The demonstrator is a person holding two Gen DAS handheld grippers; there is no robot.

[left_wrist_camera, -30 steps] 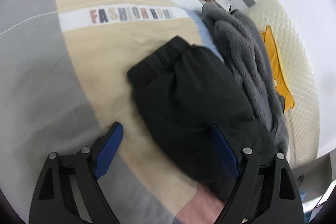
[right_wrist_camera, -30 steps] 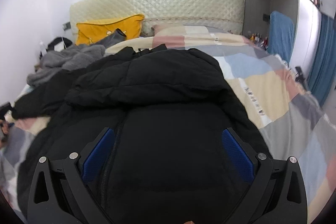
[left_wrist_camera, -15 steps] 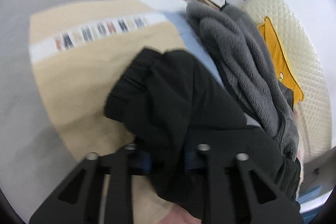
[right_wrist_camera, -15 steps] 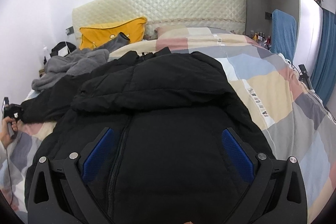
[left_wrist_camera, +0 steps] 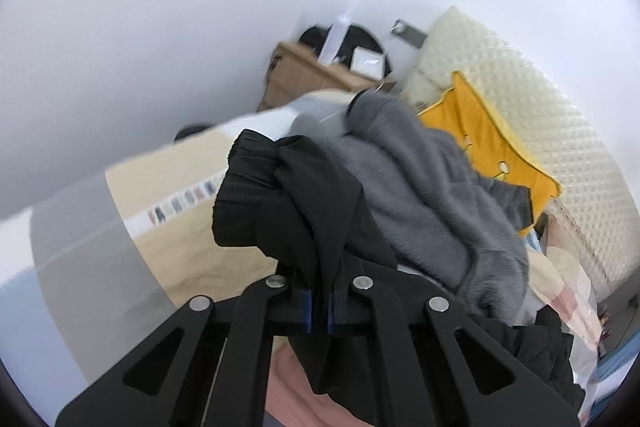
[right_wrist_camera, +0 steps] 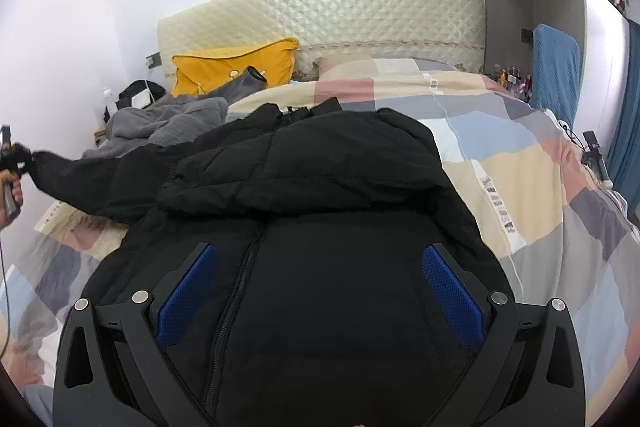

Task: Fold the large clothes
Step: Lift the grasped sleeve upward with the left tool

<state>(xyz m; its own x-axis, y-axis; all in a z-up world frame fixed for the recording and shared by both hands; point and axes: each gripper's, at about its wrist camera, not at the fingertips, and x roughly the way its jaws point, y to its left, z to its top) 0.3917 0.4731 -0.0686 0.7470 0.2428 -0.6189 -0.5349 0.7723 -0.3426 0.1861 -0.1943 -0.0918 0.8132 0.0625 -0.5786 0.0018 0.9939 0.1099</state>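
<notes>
A black puffer jacket [right_wrist_camera: 320,227] lies spread on the patchwork quilt [right_wrist_camera: 520,187], zip side up, hood towards the headboard. My left gripper [left_wrist_camera: 319,307] is shut on the jacket's sleeve [left_wrist_camera: 288,203] near the cuff and holds it lifted off the bed. In the right wrist view that sleeve [right_wrist_camera: 100,179] stretches out to the left, up to the left gripper [right_wrist_camera: 16,155] in a hand. My right gripper [right_wrist_camera: 316,291] hovers open over the jacket's front, with its blue pads [right_wrist_camera: 452,291] wide apart and nothing pinched.
A grey fleece garment [left_wrist_camera: 432,195] is heaped beside the sleeve, with a yellow pillow [right_wrist_camera: 236,67] against the quilted headboard [right_wrist_camera: 320,11]. A wooden bedside table [left_wrist_camera: 312,75] stands by the wall. A blue towel [right_wrist_camera: 556,67] hangs at the right.
My left gripper closed on the black sleeve and rose with it, pulling it off the quilt. The right gripper stayed open over the jacket.
</notes>
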